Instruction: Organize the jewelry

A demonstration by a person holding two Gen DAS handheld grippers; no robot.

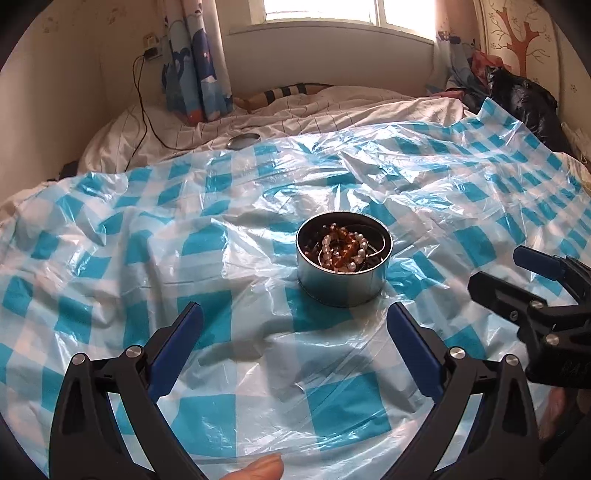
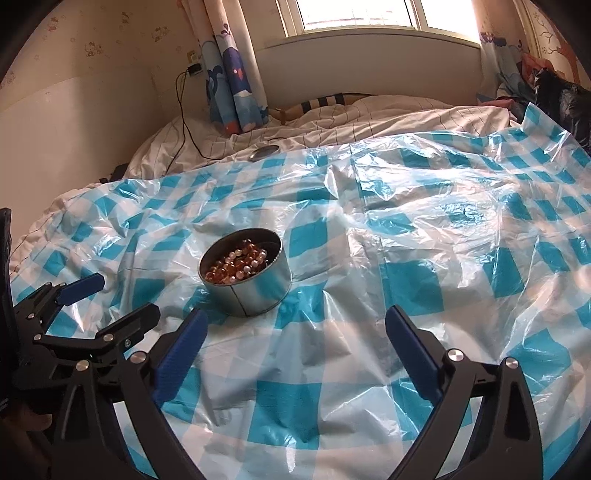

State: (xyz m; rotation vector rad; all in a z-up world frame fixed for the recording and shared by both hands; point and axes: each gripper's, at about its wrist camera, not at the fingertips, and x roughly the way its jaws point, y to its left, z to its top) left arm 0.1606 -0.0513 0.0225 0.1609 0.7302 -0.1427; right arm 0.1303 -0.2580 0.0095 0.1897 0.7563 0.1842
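bed [image 1: 332, 107]: white striped sheet | plastic cover [image 1: 110, 240]: blue-white check, crumpled, spread over bed | curtain [image 1: 199, 74]: cartoon print, far left of window [image 1: 317, 11] | charger cable [image 1: 142, 92]: hangs from wall socket | black bag [image 1: 524, 99]: far right

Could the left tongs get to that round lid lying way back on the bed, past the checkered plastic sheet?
Probably yes, but only with a long stretch. The lid lies far beyond the open left tongs, at the sheet's far edge. The tin of beads stands off to the right, so nothing blocks the line.

bed [image 1: 295, 110] | white striped duvet | blue-checked plastic sheet [image 1: 184, 258] | round tin [image 1: 341, 273] | lid [image 1: 243, 141]
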